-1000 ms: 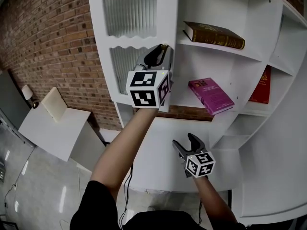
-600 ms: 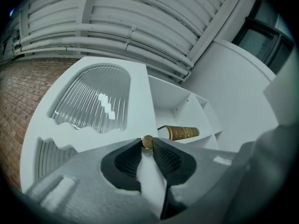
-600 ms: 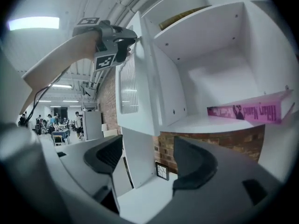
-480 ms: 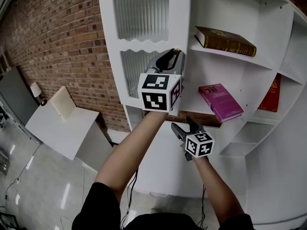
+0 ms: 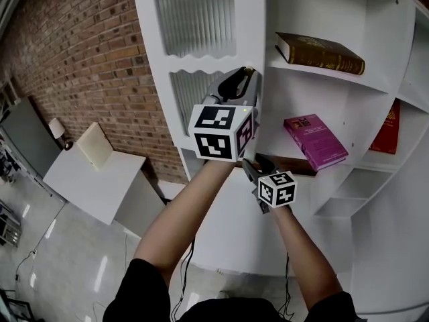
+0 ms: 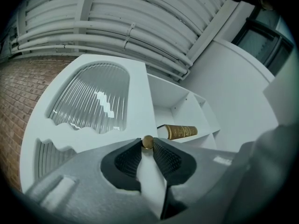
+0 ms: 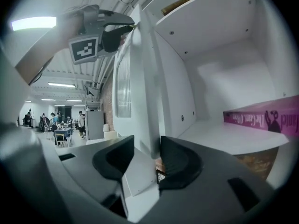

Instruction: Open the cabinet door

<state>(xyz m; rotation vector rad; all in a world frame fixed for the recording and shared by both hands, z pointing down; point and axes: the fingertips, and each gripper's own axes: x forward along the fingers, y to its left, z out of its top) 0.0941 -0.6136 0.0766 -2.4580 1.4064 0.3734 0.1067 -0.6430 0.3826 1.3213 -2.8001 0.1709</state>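
Note:
The white cabinet door (image 5: 201,66) with ribbed glass panes stands swung out from the shelves. My left gripper (image 5: 244,74) is shut on its small brass knob (image 6: 148,142), whose tip shows between the pads. Lower down, my right gripper (image 5: 253,164) reaches the door's free edge near its bottom corner. In the right gripper view the door's edge (image 7: 145,120) fills the gap between the two pads of that gripper (image 7: 147,143). Its jaws have just been closing around this edge and touch it on both sides.
Open shelves hold a brown book (image 5: 320,54), a pink book (image 5: 315,141) and a red book (image 5: 391,129). A brick wall (image 5: 74,59) runs left of the cabinet, with a white desk (image 5: 94,180) below it. People stand far off (image 7: 56,122).
The right gripper rose from below the shelves to the door's lower edge, and its jaws narrowed around that edge. The left gripper stayed on the knob.

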